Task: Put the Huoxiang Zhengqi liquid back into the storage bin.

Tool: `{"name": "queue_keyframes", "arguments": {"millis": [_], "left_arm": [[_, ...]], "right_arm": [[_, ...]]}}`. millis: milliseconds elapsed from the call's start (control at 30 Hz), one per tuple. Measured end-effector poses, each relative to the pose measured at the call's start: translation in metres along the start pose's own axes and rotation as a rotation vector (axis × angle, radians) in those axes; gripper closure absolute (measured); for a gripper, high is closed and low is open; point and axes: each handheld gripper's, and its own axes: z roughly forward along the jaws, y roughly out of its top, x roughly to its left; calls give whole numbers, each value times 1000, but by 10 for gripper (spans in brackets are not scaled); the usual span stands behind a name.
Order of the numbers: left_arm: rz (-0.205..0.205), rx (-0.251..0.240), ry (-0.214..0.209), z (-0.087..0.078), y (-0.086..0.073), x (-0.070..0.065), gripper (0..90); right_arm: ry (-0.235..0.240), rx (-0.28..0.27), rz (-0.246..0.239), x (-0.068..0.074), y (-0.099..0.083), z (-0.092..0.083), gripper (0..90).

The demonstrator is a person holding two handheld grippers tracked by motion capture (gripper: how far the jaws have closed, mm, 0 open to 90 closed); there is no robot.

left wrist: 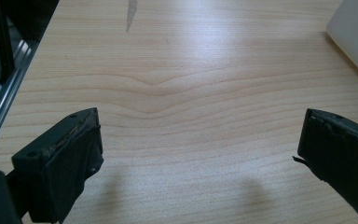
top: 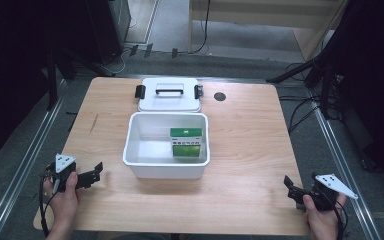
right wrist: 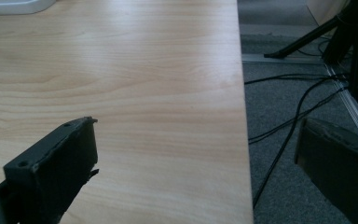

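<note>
From the high view we've got a white bin [top: 166, 162] sitting mid-table [top: 250, 150] with a green box [top: 185, 143] inside it, over on its right side. The bin's white lid [top: 169, 95] lies flat just behind it. Left gripper [top: 91, 176] is down at the near left corner, right gripper [top: 293, 188] at the near right edge, both well apart from the bin.

In the left gripper view our jaws are spread wide over bare wood, with the bin's corner [left wrist: 356, 37] peeking in top right.

The right gripper view has jaws wide apart too, straddling the table's edge, with cables [right wrist: 289, 121] on the floor [right wrist: 279, 93].
</note>
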Motion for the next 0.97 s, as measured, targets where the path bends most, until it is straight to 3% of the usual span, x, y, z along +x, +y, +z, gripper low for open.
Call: {"name": "queue_keyframes", "arguments": {"millis": [133,200,333,567,967], "left_arm": [[2,3,-1,1,0,0,6],[1,5,1,1,1,0,6],[3,10,4,1,1,0,6],[3,11,1,1,1,0,6],[7,13,4,2,1,0,6]], "right_arm": [[-4,0,27,0,-11,-1,0],[-27,-23,-3,3,-12,-2,0],[-38,-6,-23,6,-12,1,0],[-12,17,-26,5,-11,3,0],[-12,55,-34,5,-10,7,0]]}}
